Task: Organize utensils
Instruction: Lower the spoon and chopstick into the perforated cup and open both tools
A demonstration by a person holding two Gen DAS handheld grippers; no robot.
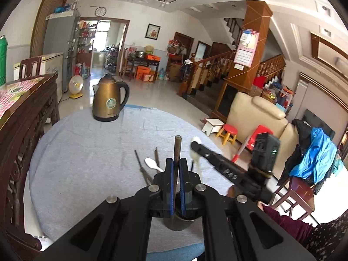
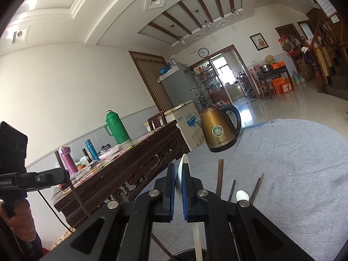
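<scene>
Right gripper [image 2: 178,180] pinches a white spoon [image 2: 182,169] upright, its handle pointing into the cup [image 2: 189,254] directly below; left gripper [image 1: 176,169] clamps a chopstick [image 1: 177,150] over it.

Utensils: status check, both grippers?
Left gripper shut on chopstick above cup. Right gripper shut on white spoon. More chopsticks and spoon on table. Nothing blocking.

Two close wrist views over the grey table [image 1: 87,152], sharing the kettle [image 1: 109,100].
</scene>
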